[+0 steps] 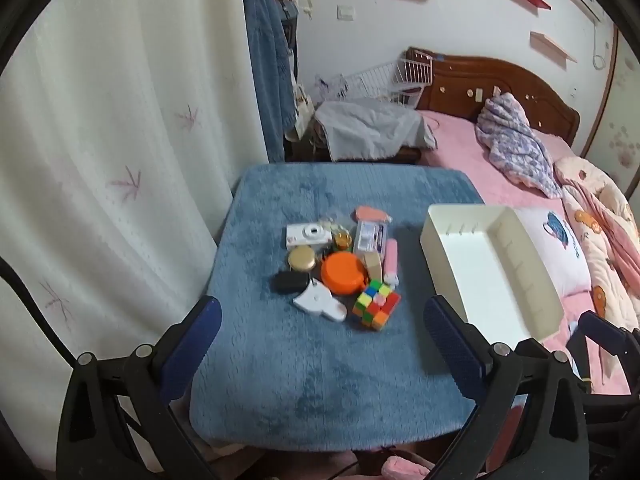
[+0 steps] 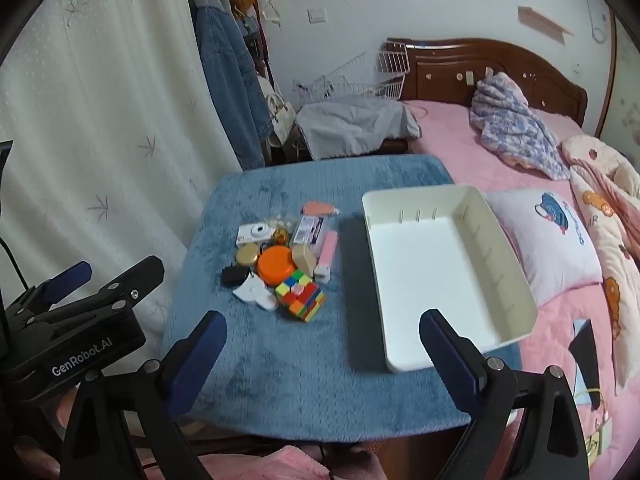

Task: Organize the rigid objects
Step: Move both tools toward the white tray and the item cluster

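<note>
Nearest, in the left wrist view: left tongs [image 1: 322, 332] spread wide, blue-padded fingers [image 1: 192, 344] parted over the near stretch of the bench [image 1: 304, 392], nothing between them. In the right wrist view: right tongs [image 2: 322, 344] likewise wide apart and holding nothing, with the right finger [image 2: 448, 356] overlapping the near corner of the white tray [image 2: 516, 280]. Also there, at the left edge, the left tongs seen from the side, low and beside the bench.

Farther out, on the blue fuzzy cover in mid-bench: a tight cluster of small rigid things. At its near edge, a scrambled puzzle cube [image 1: 377, 305] with a white flat gadget [image 1: 320, 303] just beside it on the left. Behind those, a black oval case [image 1: 291, 281], an orange round lid [image 1: 343, 273] and a tan block [image 1: 373, 266]. Next back, a gold round tin [image 1: 302, 259], a pink-and-white tube [image 1: 391, 261], a clear flat pack [image 1: 372, 235] and a small amber item [image 1: 342, 239], too small to identify. At the far edge, a white compact camera [image 1: 308, 234] and a salmon-pink piece [image 1: 370, 213].

Right of the cluster, apart from it: the white tray, rectangular, nothing in it, slotted along its inner walls, its right side hanging past the bench edge toward the pink bed [image 1: 480, 168].

Beyond: a white pillow [image 2: 544, 232], a crumpled floral blanket [image 2: 516, 128], a dark wooden headboard [image 2: 460, 72], and a pale curtain [image 2: 100, 100] on the left.
</note>
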Motion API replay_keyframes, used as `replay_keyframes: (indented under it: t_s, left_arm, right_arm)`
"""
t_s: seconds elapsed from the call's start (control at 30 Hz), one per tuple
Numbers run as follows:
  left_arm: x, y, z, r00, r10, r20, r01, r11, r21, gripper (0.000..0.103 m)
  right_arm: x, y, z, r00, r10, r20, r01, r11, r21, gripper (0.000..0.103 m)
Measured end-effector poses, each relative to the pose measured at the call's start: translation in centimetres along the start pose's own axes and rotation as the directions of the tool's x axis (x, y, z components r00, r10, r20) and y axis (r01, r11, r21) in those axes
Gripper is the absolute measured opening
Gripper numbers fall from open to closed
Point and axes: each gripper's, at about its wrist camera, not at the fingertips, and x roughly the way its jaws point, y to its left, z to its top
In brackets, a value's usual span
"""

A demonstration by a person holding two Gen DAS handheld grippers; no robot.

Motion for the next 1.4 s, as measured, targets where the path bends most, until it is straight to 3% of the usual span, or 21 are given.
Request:
replay_keyframes:
  t_s: [0.3, 0.77, 1.03, 1.4]
  left_arm:
    - [2.1, 2.0, -1.8, 0.99, -0.065, -0.123, 0.069, 0.997, 0.024, 0.101]
    - [3.4, 1.9, -2.6, 0.969, -0.135, -0.205, 0.147, 0.988, 0.043, 0.101]
    - [3.9, -0.4, -1.6, 0.972, -0.11, -0.206, 0.123, 0.991, 0.053, 0.101]
    - [5.6, -6.2, 1.2, 0.98, -0.059, -0.19, 0.056, 0.998, -0.017, 0.101]
  right_arm:
    - [1.0, 2.2, -2.5, 0.996, -0.027, -0.089, 0.031, 0.998, 0.048, 0.092]
    - [0.7, 2.1, -3.7, 0.994, -0.041, -0.102, 0.05, 0.995, 0.088, 0.089]
    - [0.7, -1.2, -3.1, 0.996, -0.03, -0.086, 0.041, 0.99, 0.132, 0.087]
    - [1.8, -10.2, 1.0, 0.998, 0.006, -0.058, 0.003, 0.988, 0.155, 0.078]
